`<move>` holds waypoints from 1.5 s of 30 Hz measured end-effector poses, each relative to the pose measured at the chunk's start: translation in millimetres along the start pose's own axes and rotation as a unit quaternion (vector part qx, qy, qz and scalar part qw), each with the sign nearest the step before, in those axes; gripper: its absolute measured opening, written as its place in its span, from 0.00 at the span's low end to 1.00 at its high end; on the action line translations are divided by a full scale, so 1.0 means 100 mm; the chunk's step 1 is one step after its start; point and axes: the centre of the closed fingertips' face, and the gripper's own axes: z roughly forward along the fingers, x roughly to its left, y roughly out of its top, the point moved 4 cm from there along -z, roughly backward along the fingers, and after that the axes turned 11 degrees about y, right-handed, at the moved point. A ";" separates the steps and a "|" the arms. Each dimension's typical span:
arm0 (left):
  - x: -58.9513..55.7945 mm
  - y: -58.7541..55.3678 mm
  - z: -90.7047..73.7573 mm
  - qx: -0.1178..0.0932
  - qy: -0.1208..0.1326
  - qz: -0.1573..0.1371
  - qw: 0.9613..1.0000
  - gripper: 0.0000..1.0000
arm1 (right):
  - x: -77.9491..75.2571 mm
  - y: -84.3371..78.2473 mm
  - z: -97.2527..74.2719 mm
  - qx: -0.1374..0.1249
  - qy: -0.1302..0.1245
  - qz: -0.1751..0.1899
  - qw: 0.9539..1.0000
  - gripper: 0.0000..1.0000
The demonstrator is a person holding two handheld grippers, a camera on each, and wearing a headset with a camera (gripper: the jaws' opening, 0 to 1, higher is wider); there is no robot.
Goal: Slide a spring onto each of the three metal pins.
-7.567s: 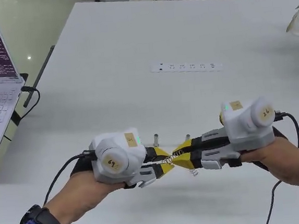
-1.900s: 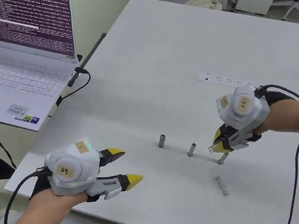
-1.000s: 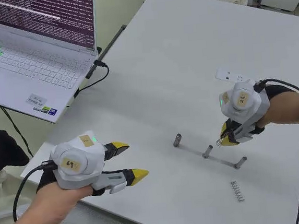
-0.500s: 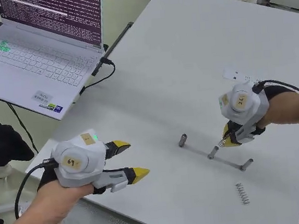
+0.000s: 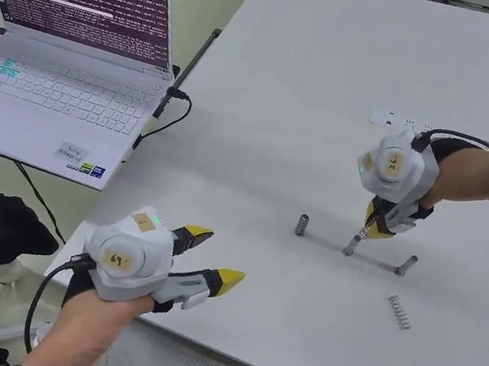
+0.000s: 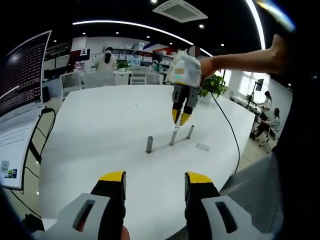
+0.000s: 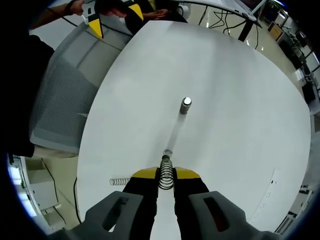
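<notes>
The right yellow-tipped claw point(image 5: 375, 228) is pinched on a thin coiled wire spring point(image 7: 165, 178), poised over the middle short metal pin point(image 5: 350, 245). Whether the coil touches the pin's top is hard to tell. The left yellow-tipped claw point(image 5: 214, 254) has its jaws apart, holding nothing, above the near edge of the smooth white tabletop point(image 5: 306, 100). The pin nearest the left claw point(image 5: 301, 224) looks ribbed, a spring sleeved over it. The outermost pin point(image 5: 406, 264) is bare. A loose spring point(image 5: 399, 312) lies flat near it.

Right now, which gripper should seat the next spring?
Right: the right gripper is shut on a spring at the middle pin; the left gripper hangs open, empty, off to the side.
</notes>
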 end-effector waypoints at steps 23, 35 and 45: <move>0.03 -0.04 -0.01 0.003 0.002 -0.008 1.000 0.40 | -0.02 0.04 0.07 0.002 0.003 0.002 1.000 0.09; 0.04 -0.05 -0.01 0.005 0.002 -0.008 1.000 0.40 | -0.01 0.05 0.13 0.006 0.005 0.006 1.000 0.09; 0.04 -0.04 -0.01 0.004 0.003 -0.009 1.000 0.40 | -0.03 0.06 0.18 0.010 0.003 0.009 1.000 0.09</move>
